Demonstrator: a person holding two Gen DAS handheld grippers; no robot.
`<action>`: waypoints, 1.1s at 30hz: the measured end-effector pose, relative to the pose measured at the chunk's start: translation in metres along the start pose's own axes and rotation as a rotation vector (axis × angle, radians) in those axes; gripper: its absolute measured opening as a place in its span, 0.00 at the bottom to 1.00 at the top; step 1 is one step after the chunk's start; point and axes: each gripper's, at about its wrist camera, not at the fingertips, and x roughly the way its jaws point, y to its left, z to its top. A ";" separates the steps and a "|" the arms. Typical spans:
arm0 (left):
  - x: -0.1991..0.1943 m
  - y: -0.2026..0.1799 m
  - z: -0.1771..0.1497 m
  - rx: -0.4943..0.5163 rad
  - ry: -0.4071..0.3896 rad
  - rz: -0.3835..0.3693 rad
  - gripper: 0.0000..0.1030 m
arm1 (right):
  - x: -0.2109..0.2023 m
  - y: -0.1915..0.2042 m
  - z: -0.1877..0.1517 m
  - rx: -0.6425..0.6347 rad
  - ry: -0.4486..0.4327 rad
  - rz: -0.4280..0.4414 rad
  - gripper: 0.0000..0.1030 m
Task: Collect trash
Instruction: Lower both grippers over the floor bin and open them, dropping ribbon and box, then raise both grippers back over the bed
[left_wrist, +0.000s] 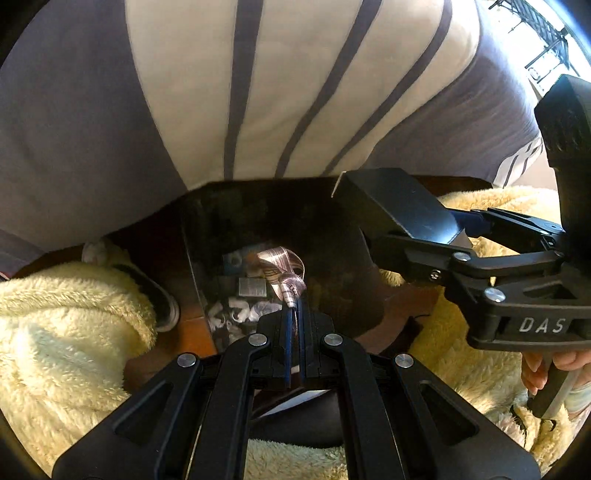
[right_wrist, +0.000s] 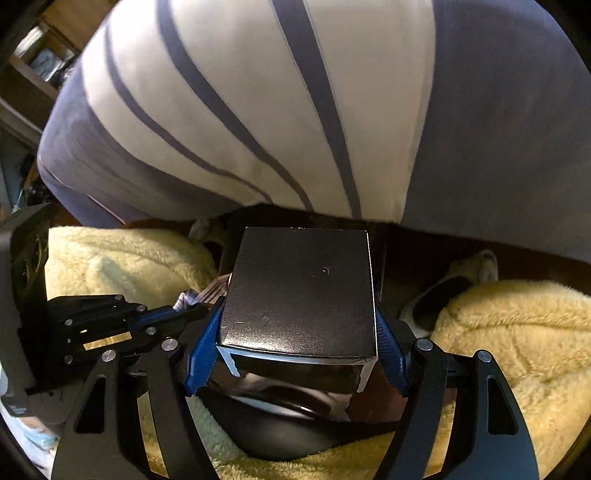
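My left gripper (left_wrist: 294, 314) is shut on a crinkled pink-and-white wrapper (left_wrist: 282, 273) and holds it over the open mouth of a dark trash bin (left_wrist: 332, 221), which holds several scraps of paper and packaging. My right gripper (right_wrist: 299, 332) is shut on a black cardboard box (right_wrist: 301, 291), its blue pads pressed on the box's two sides. In the left wrist view the right gripper (left_wrist: 424, 236) holds that box (left_wrist: 399, 203) above the bin's right rim. The left gripper (right_wrist: 177, 314) with the wrapper (right_wrist: 207, 291) shows at the left of the right wrist view.
A person in a grey-and-white striped top (left_wrist: 280, 92) sits close behind the bin, with fluffy cream-yellow trousers (left_wrist: 74, 332) on both sides of it. A slippered foot (left_wrist: 162, 302) rests on the brown floor left of the bin. A hand (left_wrist: 554, 365) holds the right gripper's handle.
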 end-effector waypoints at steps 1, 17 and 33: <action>0.001 0.000 0.000 0.000 0.004 0.000 0.01 | 0.003 -0.002 0.000 0.005 0.008 -0.001 0.72; 0.006 0.007 0.001 -0.024 0.022 0.026 0.42 | 0.010 -0.009 0.009 0.036 0.003 -0.051 0.83; -0.054 -0.002 0.013 0.017 -0.156 0.129 0.90 | -0.045 -0.014 0.013 0.025 -0.228 -0.201 0.94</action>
